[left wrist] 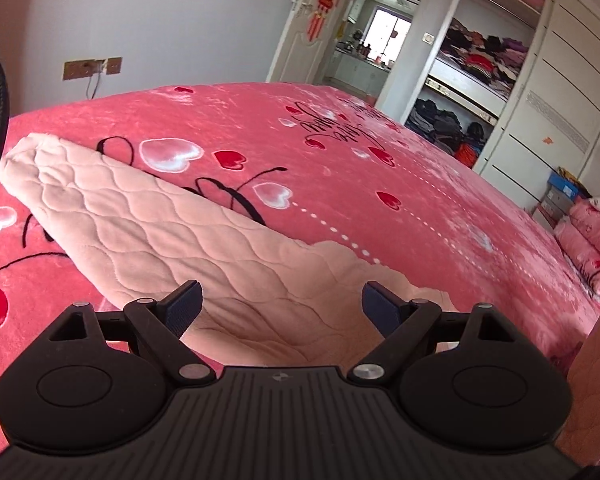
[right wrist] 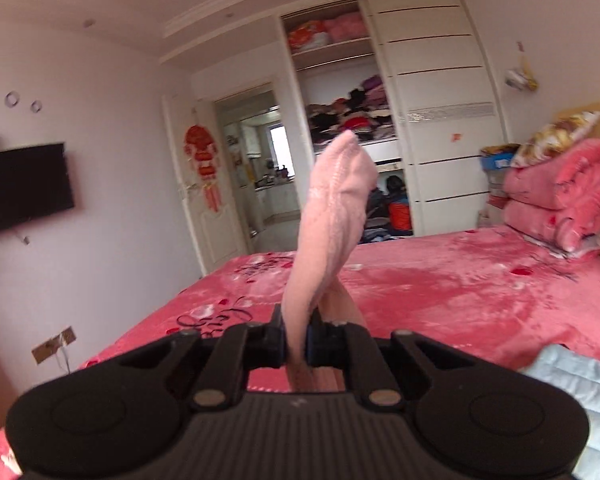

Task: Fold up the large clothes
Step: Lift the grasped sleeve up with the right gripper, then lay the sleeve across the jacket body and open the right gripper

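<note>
Right gripper (right wrist: 296, 340), nearly level at lower centre: fingers clamped on the pale pink quilted fleece garment (right wrist: 332, 216). Left gripper (left wrist: 280, 304), angled downward over it: fingers apart.

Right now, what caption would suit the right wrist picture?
Right hand-held gripper shut on a pale pink quilted garment, lifted above the heart-patterned pink bedspread.

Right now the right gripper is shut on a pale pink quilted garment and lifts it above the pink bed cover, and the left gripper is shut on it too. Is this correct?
Not quite. The left gripper is open: in the left wrist view its jaws stand wide apart over the pale pink quilted garment without pinching it. The rest holds: the right gripper is shut on the garment, above the pink bed cover.
</note>
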`<state>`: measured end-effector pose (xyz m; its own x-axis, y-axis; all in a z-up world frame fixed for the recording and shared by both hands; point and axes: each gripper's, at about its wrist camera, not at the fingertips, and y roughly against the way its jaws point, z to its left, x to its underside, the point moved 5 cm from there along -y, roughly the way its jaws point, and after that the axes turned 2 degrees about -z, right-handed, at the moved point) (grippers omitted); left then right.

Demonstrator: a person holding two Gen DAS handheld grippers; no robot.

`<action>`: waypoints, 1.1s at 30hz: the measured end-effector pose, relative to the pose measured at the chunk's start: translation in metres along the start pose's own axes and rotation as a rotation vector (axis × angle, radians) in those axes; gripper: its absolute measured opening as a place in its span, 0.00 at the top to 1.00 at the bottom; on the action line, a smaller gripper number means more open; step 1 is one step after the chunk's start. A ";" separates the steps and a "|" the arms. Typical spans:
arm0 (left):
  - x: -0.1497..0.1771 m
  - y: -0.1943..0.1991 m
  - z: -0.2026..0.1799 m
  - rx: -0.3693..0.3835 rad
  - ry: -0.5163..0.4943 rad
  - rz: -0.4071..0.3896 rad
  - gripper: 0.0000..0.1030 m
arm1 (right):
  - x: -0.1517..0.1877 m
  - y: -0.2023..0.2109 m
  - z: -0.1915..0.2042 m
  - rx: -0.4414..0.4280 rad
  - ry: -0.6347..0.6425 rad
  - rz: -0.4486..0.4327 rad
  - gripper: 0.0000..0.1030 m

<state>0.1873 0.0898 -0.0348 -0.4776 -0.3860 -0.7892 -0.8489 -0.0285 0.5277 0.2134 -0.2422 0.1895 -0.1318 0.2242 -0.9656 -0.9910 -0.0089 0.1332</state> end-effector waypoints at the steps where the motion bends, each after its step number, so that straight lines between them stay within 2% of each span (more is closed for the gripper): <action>1: -0.002 -0.001 0.005 -0.006 0.025 0.001 0.00 | 0.010 -0.011 0.017 -0.027 0.032 0.017 0.94; 8: -0.007 -0.006 0.028 -0.035 0.126 0.009 0.00 | 0.124 -0.079 0.100 -0.186 0.093 0.217 0.94; 13: -0.006 -0.004 0.035 -0.047 0.171 0.022 0.00 | 0.207 -0.097 0.134 -0.207 0.148 0.352 0.94; 16: -0.004 -0.004 0.038 -0.048 0.196 0.031 0.00 | 0.243 -0.096 0.143 -0.203 0.189 0.423 0.94; 19: -0.004 0.001 0.038 -0.046 0.196 0.044 0.00 | 0.263 -0.093 0.148 -0.202 0.242 0.444 0.94; 28: -0.001 0.007 0.019 -0.009 0.144 0.039 0.00 | 0.277 -0.086 0.158 -0.229 0.303 0.443 0.85; 33: 0.003 0.008 0.016 0.006 0.122 0.038 0.00 | 0.282 -0.078 0.160 -0.245 0.306 0.445 0.83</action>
<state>0.1754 0.1029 -0.0376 -0.4789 -0.4962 -0.7242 -0.8322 -0.0062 0.5545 0.2567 -0.0228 -0.0574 -0.4997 -0.1438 -0.8542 -0.8105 -0.2702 0.5197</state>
